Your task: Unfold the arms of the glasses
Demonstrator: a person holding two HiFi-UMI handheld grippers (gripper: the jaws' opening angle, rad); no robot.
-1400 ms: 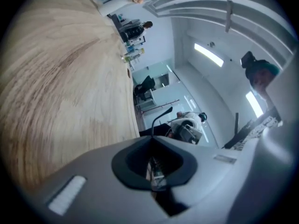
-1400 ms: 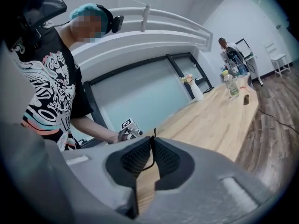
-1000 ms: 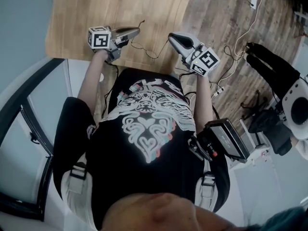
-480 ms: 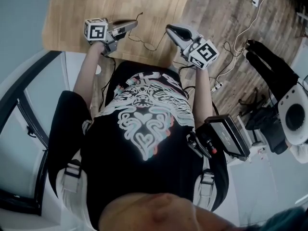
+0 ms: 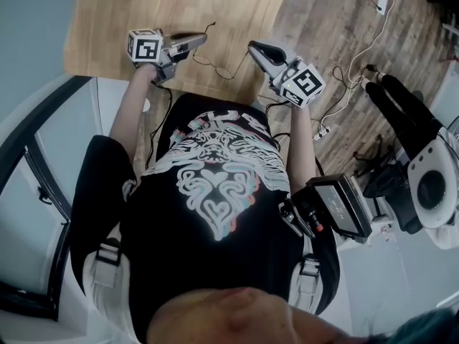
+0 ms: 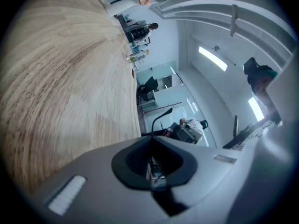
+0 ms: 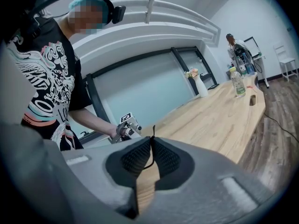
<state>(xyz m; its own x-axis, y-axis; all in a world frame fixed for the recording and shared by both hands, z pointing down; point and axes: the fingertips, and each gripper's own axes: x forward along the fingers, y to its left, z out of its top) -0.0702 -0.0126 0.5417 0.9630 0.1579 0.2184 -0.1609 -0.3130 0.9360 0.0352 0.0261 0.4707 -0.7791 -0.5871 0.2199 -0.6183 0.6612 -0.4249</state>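
Note:
The glasses (image 5: 222, 76) show as a thin dark wire frame strung between my two grippers above the near edge of the wooden table (image 5: 143, 20). My left gripper (image 5: 203, 36) is shut, and a thin dark arm (image 6: 159, 120) sticks out past its tips (image 6: 150, 139). The jaws of my right gripper (image 5: 252, 46) are pressed together (image 7: 152, 141) on a thin dark strand of the frame (image 7: 153, 133). The lenses cannot be made out. The left gripper (image 7: 126, 127) also appears in the right gripper view, held in a hand.
White cables (image 5: 358, 56) trail over the wooden floor to the right. A black device (image 5: 337, 206) hangs at the person's hip, near a black-and-white machine (image 5: 430, 178). A bottle (image 7: 237, 83) and a vase (image 7: 200, 85) stand far down the table (image 7: 210, 120).
Both grippers have shifted slightly up and left in the head view, with the thin frame still between them. The gap between their tips looks the same.

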